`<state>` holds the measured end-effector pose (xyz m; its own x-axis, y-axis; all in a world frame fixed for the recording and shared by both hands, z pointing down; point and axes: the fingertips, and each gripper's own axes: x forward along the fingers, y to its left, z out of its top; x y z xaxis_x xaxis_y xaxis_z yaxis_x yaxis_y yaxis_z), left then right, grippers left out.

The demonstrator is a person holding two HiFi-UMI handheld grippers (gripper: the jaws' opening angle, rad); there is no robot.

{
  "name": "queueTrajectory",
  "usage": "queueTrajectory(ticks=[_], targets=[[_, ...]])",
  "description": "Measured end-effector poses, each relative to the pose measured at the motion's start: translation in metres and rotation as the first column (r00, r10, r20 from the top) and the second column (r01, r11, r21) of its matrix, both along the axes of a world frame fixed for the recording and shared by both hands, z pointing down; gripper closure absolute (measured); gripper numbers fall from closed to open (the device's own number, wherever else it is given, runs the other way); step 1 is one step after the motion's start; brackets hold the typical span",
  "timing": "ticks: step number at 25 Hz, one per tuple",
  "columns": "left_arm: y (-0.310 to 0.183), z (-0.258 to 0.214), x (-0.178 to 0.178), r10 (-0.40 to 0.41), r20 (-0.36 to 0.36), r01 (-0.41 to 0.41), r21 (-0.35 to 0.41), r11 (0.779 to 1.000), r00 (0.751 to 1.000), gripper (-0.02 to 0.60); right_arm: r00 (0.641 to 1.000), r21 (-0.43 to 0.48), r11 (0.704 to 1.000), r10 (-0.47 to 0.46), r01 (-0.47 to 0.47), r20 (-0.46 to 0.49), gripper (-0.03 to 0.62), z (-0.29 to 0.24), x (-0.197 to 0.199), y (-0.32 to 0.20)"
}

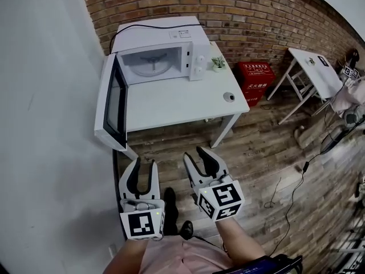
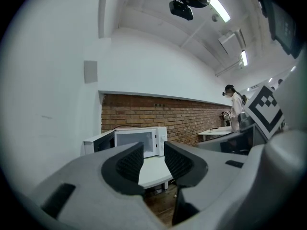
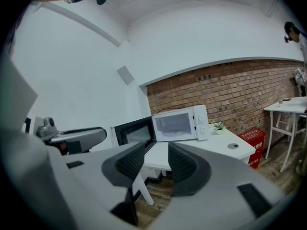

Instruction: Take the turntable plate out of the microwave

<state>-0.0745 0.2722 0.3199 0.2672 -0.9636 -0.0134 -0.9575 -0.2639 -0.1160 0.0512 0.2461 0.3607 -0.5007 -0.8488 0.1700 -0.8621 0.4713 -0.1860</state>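
A white microwave (image 1: 165, 53) stands at the back of a white table (image 1: 171, 104), its door (image 1: 114, 104) swung wide open to the left. The clear turntable plate (image 1: 153, 65) lies inside the cavity. Both grippers hang over the wooden floor, well short of the table's front edge. My left gripper (image 1: 145, 167) is open with nothing between its jaws, and it points at the microwave (image 2: 144, 140) in the left gripper view. My right gripper (image 1: 197, 157) is beside it, also open and empty, and its view looks at the microwave (image 3: 180, 123) too.
A small potted plant (image 1: 218, 63) stands right of the microwave and a small round object (image 1: 228, 96) lies near the table's right edge. A red box (image 1: 255, 79) sits by the brick wall. A second white table (image 1: 311, 67) and floor cables are at the right. A white wall runs along the left.
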Motion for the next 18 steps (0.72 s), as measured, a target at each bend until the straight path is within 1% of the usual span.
queueTrajectory(ticks=[3, 6, 9, 13, 18], targets=[[-0.03, 0.011, 0.0, 0.013, -0.02, -0.013, -0.04, 0.999, 1.0, 0.446, 1.0, -0.016, 1.0, 0.006, -0.006, -0.003, 0.437, 0.007, -0.003, -0.03], [-0.062, 0.011, 0.0, 0.033, -0.041, -0.036, -0.065, 0.997, 0.999, 0.446, 1.0, -0.026, 0.999, 0.019, -0.019, -0.003, 0.442, 0.011, -0.007, -0.062], [-0.092, 0.006, -0.003, 0.055, -0.045, -0.058, -0.059, 0.997, 0.997, 0.448, 0.999, -0.026, 0.999, 0.035, -0.035, -0.001, 0.445, 0.008, -0.013, -0.091], [-0.13, -0.005, -0.008, 0.086, -0.052, -0.087, -0.028, 0.996, 0.995, 0.449, 0.999, -0.007, 0.999, 0.049, -0.049, -0.009, 0.45, -0.001, -0.024, -0.129], [-0.166, -0.014, -0.016, 0.116, -0.066, -0.117, -0.015, 0.993, 0.991, 0.453, 0.997, 0.013, 0.997, 0.074, -0.074, -0.008, 0.453, -0.014, -0.032, -0.164]])
